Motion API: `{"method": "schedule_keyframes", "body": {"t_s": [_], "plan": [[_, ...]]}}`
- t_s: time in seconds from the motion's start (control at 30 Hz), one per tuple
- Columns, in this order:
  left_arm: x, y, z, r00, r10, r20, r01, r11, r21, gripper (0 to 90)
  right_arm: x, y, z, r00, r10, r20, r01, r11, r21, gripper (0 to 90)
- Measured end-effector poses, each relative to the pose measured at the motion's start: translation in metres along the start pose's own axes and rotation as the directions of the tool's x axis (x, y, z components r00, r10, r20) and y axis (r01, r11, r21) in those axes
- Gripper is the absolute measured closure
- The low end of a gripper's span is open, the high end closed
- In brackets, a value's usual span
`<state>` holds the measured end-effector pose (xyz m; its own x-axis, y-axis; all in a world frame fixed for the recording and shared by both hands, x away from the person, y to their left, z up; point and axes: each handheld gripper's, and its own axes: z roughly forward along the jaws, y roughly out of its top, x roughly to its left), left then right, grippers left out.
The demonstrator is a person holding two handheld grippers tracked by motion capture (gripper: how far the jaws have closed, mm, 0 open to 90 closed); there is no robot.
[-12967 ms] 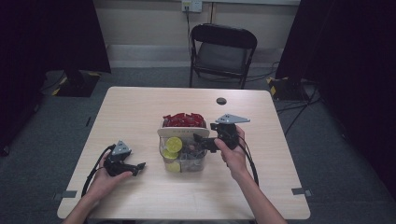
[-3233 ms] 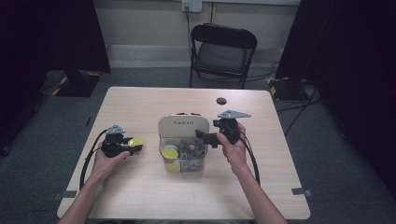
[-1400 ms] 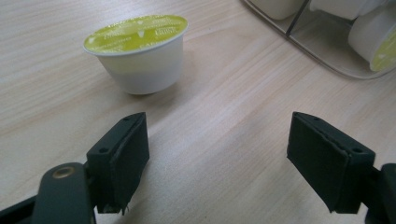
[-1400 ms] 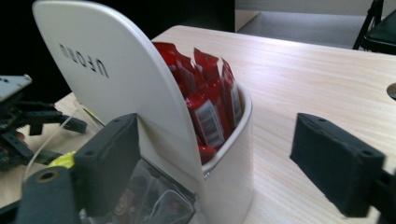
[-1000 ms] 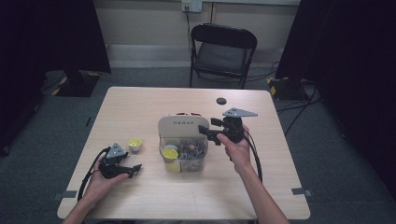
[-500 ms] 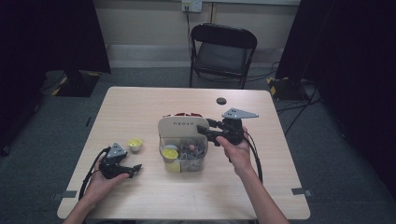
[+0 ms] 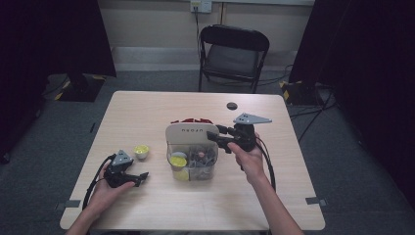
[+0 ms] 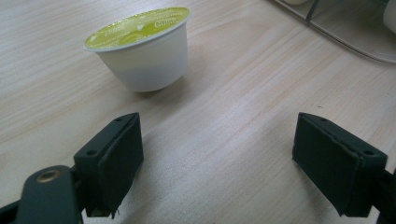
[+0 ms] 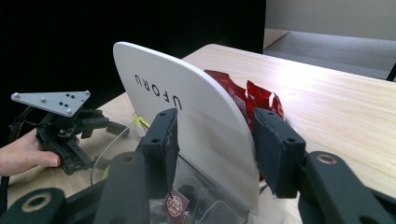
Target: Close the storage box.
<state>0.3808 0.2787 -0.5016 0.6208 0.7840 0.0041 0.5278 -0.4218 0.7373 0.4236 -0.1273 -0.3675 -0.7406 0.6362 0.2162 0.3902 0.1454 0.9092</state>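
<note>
Left gripper view has the left tongs (image 8: 219,168) spread over the bare surface (image 8: 233,107) with the pod (image 8: 140,49) upright just ahead of them, apart, while the right tongs (image 9: 212,144) straddle the organiser's white divider (image 9: 187,126), not pinching it.

Pale matt wood-grain desk (image 8: 224,140); small glossy white plastic capsule w/ yellow-green foil lid (image 8: 140,49); clear plastic organiser box (image 7: 192,161), smooth white divider panel (image 9: 187,130).

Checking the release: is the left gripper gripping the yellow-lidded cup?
No. In the left gripper view the cup stands on the table beyond the left gripper, whose jaws are wide apart with nothing between them.
</note>
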Motion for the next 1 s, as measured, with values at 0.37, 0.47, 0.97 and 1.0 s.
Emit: {"method": "schedule_keyframes", "body": {"t_s": [0.37,0.47,0.97,1.0], "plan": [[0.000,0.000,0.000,1.0000,-0.001,0.000,0.001,1.0000,0.000,15.8,0.007,-0.002,-0.002,0.9999,-0.012,-0.002,0.012,1.000,0.008,49.5],[0.000,0.001,0.001,1.0000,-0.007,0.002,0.007,1.0000,0.001,15.0,0.006,-0.002,-0.002,0.9999,-0.011,-0.010,0.011,1.000,0.006,49.3],[0.000,0.001,0.001,0.9999,-0.010,-0.004,0.010,1.0000,0.001,14.7,0.011,-0.007,-0.002,0.9995,-0.022,-0.025,0.022,0.999,0.031,48.0],[0.000,0.001,0.001,0.9999,-0.011,-0.004,0.011,0.9999,0.001,14.7,0.011,-0.007,-0.002,0.9995,-0.022,-0.025,0.022,0.999,0.031,48.0]]}}
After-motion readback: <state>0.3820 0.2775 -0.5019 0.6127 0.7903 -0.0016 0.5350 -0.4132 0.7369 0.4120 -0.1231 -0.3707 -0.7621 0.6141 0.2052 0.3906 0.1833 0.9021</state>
